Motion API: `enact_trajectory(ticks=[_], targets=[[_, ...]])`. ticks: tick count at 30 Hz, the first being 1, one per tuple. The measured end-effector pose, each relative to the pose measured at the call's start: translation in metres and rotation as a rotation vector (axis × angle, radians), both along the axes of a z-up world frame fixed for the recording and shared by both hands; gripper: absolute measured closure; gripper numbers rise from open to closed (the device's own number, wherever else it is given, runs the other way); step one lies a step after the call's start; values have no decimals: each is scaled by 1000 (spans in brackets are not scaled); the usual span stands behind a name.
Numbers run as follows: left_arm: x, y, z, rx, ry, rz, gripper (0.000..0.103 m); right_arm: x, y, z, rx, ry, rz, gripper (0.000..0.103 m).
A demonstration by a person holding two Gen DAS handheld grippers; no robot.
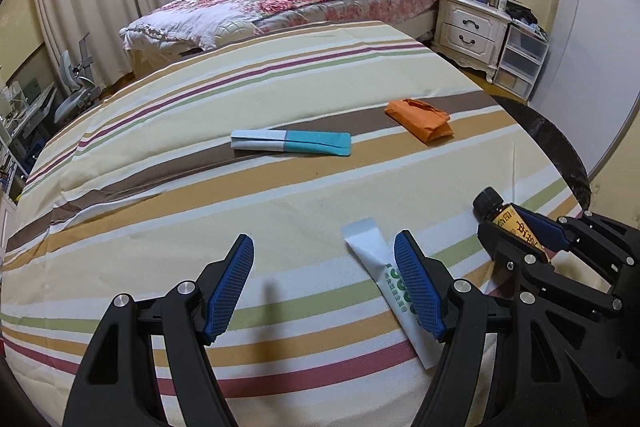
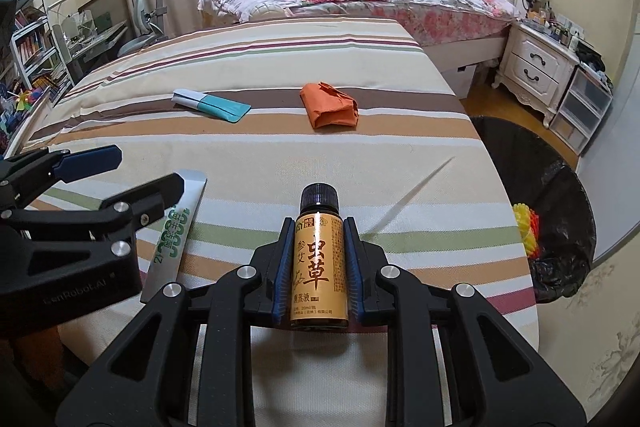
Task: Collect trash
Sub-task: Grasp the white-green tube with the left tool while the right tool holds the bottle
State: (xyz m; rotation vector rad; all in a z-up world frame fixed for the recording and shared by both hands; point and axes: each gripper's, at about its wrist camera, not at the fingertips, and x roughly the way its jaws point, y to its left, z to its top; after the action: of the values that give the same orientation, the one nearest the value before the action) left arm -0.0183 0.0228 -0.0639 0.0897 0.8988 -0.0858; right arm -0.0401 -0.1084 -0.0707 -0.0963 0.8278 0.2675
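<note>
Right gripper (image 2: 318, 267): jaws clenched on small amber bottle (image 2: 319, 275), black cap forward, above striped counter (image 2: 280, 155). Left gripper (image 1: 324, 283): jaws released, one finger over white sachet (image 1: 370, 247) lying flat, left of bottle. Teal-white packet (image 2: 212, 103) and orange wrapper (image 2: 330, 105) beyond bottle; black-lined bin (image 2: 560, 195) right of bottle, off counter edge
</note>
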Motion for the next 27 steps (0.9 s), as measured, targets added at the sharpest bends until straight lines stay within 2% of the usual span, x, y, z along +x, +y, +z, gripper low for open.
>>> enact_trajectory(ticks=[4, 11, 21, 27], targets=[[2, 1, -15, -12, 66, -24, 32, 0, -1, 0, -1, -1, -2, 80], [-5, 17, -15, -14, 21, -23, 40, 1, -2, 1, -2, -1, -3, 80], [3, 42, -14, -16, 8, 41, 40, 1, -3, 1, -3, -2, -3, 80], [2, 49, -11, -28, 28, 84, 40, 0, -3, 1, -2, -2, -3, 80]])
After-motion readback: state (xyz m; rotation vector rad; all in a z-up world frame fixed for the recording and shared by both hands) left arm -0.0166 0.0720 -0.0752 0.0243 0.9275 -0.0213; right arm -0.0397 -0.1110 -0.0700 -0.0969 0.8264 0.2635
